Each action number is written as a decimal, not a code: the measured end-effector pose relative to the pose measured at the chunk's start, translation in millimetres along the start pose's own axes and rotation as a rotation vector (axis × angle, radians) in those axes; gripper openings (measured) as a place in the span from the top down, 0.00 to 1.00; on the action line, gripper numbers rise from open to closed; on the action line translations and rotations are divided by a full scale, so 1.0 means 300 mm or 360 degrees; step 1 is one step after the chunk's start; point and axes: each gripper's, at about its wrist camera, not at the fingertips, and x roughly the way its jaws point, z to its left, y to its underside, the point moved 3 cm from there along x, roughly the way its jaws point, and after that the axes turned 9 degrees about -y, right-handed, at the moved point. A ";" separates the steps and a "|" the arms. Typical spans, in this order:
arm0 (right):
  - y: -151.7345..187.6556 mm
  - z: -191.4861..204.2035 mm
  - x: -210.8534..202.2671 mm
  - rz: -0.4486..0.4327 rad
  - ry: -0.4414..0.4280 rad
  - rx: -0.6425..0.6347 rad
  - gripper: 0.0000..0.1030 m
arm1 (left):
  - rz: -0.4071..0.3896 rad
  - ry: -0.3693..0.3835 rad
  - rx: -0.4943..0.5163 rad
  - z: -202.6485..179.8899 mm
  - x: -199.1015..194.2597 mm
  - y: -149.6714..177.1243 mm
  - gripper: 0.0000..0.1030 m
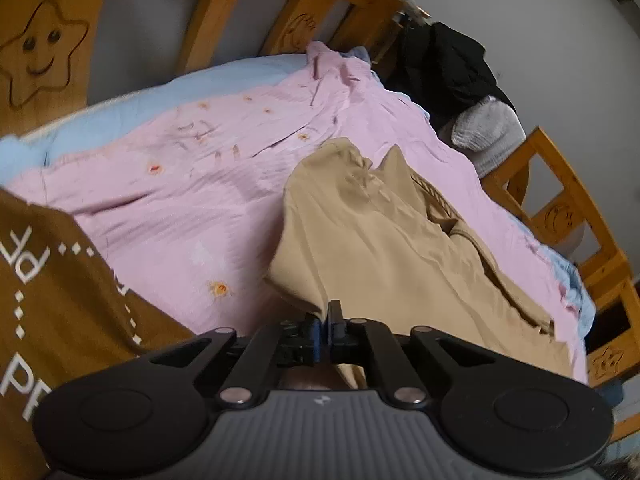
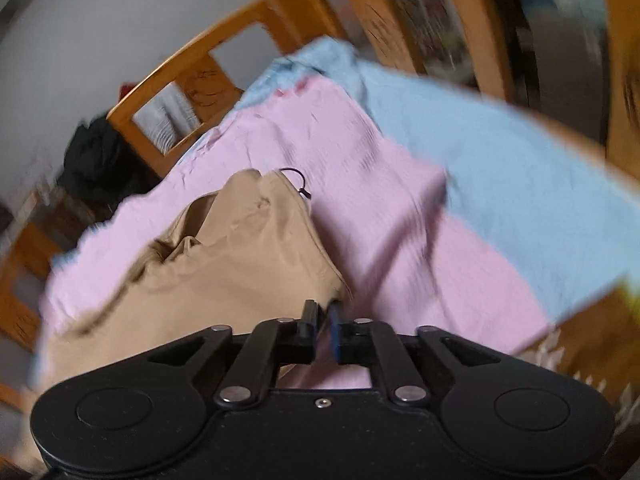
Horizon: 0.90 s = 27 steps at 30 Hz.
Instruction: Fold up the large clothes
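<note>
Where the left wrist view looked forward, left gripper (image 1: 325, 322) seen low in the middle, fingers (image 1: 335, 314) drawn together and clamped on a pulled-up edge of the tan garment (image 1: 384, 240). From that pinch, cloth stretched ahead and to the right of the fingers, crumpled at its far end, dark seam or opening running along its right part. Spread under the garment and reaching well ahead and left of the fingers, a pink sheet (image 1: 192, 184) with small orange marks. Beyond the pink, a pale blue cover (image 1: 132, 112), then a wooden bed frame (image 1: 224, 12) with a carved smiling star (image 1: 38, 50) far left. Close on the left of the fingers, a brown cloth with white lettering (image 1: 48, 280), words unreadable. Far ahead and right, a black heap (image 1: 444, 68) beside something grey and ribbed (image 1: 488, 132).

As seen through the right wrist view, much blurred, right gripper (image 2: 324, 322) likewise low and central, fingers (image 2: 309, 320) nearly closed, pinching a corner of the same tan garment (image 2: 240, 256). Cloth lay ahead and left of the fingers, with a thin dark loop (image 2: 296, 178) at its far edge. Pink sheet (image 2: 392, 216) ahead and right, blue cover (image 2: 520, 184) farther right, bed frame (image 2: 192, 80) and black heap (image 2: 96, 156) far left.
</note>
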 end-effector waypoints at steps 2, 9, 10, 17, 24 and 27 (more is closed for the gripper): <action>-0.007 0.073 -0.017 -0.0121 0.0070 -0.0282 0.62 | -0.0018 -0.0003 0.0043 -0.003 -0.011 0.014 0.88; 0.053 0.354 0.110 -0.0177 -0.0252 -0.0861 0.39 | 0.0019 0.0127 0.0030 -0.008 0.009 0.067 0.45; 0.071 0.397 0.147 -0.0181 -0.0306 -0.0922 0.39 | 0.0026 0.0132 0.0021 -0.012 0.017 0.072 0.42; 0.201 0.704 0.423 -0.0377 -0.0423 -0.1467 0.37 | 0.0039 0.0129 -0.0060 -0.022 0.066 0.079 0.29; 0.282 0.765 0.599 -0.0346 -0.0271 -0.1583 0.37 | 0.0048 0.0126 -0.0071 -0.007 0.095 0.076 0.26; 0.285 0.773 0.613 -0.0325 -0.0254 -0.1602 0.37 | 0.0037 0.0114 -0.0056 -0.011 0.096 0.074 0.25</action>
